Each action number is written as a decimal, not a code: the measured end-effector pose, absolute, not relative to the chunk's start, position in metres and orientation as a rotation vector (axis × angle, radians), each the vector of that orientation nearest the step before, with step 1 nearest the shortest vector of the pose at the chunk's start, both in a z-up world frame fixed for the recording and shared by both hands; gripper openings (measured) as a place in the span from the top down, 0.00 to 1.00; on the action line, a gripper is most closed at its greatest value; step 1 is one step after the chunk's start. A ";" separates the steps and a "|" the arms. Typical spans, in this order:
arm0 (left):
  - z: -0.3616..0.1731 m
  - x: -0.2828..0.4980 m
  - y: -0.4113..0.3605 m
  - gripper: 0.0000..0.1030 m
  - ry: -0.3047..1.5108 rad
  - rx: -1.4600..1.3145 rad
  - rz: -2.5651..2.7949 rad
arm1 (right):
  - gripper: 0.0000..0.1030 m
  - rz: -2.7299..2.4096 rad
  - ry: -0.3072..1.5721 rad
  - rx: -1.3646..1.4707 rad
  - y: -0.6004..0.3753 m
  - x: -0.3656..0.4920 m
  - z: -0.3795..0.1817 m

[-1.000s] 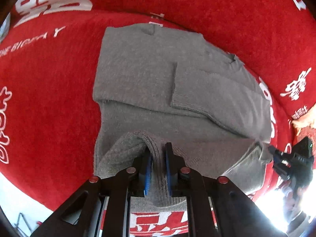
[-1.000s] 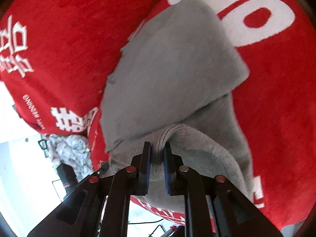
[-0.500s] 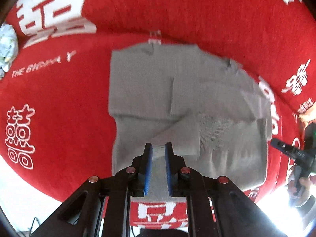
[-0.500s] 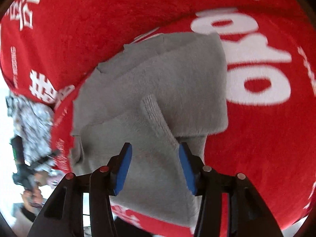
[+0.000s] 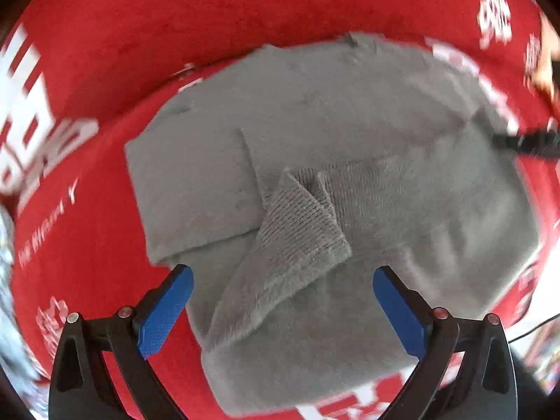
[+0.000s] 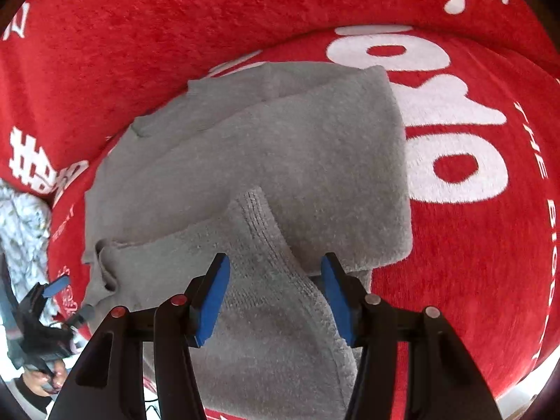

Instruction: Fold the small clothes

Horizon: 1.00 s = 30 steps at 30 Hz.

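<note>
Though just opening: both hand-held grippers, L (image 5: 280, 301) & R (image 6: 274, 294), jaws apart, nose-down over grey sweater (image 5: 350, 122), nothing gripped.

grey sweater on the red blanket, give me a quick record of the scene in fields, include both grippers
garment: grey sweater, partly folded, lying flat
surface: red blanket with white lettering
ribbed flap: ribbed hem turned up over the sweater's middle, creased and uneven
left gripper: jaws wide, just opened; blue fingers clear of the cloth
right gripper: jaws apart, just been opening; ribbed edge lies between them, not pinched
also in view: crumpled pale patterned cloth off the blanket's edge
fold state: unfinished, nothing held
</note>
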State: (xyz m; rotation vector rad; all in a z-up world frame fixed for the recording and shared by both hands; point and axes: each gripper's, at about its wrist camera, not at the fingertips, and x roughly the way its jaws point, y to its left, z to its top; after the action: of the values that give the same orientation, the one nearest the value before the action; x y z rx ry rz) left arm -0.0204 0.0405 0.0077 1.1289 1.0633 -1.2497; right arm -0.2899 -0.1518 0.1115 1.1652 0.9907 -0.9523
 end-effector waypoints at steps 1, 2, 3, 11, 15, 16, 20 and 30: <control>0.001 -0.022 0.038 0.00 1.044 1.155 -1.238 | 0.43 -0.959 0.999 1.159 -0.152 -0.288 0.110; -0.006 -0.023 0.036 0.03 1.021 1.182 -1.214 | 0.43 -0.966 1.012 1.151 -0.151 -0.286 0.109; -0.010 -0.022 0.035 0.18 1.009 1.196 -1.190 | 0.43 -0.972 1.021 1.143 -0.151 -0.283 0.108; 0.001 0.018 0.032 0.91 1.250 0.965 -1.204 | 0.94 -0.982 1.108 0.961 -0.137 -0.261 0.122; 0.036 0.038 0.031 0.91 1.310 0.805 -1.235 | 0.94 -0.984 1.044 0.918 -0.135 -0.266 0.159; 0.045 0.041 0.029 0.91 1.305 0.779 -1.242 | 0.94 -0.989 1.021 0.911 -0.136 -0.267 0.168; 0.070 0.053 0.006 0.91 1.262 0.698 -1.261 | 0.94 -1.010 0.944 0.874 -0.161 -0.269 0.199; 0.007 0.077 -0.079 0.91 1.274 0.667 -1.155 | 0.94 -1.029 0.957 0.903 -0.254 -0.243 0.142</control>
State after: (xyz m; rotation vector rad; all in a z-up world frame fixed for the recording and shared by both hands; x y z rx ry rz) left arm 0.0771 -0.0793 0.0067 0.6674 1.2737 -1.1550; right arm -0.2427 -0.2536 0.1419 0.9026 0.9574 -1.0285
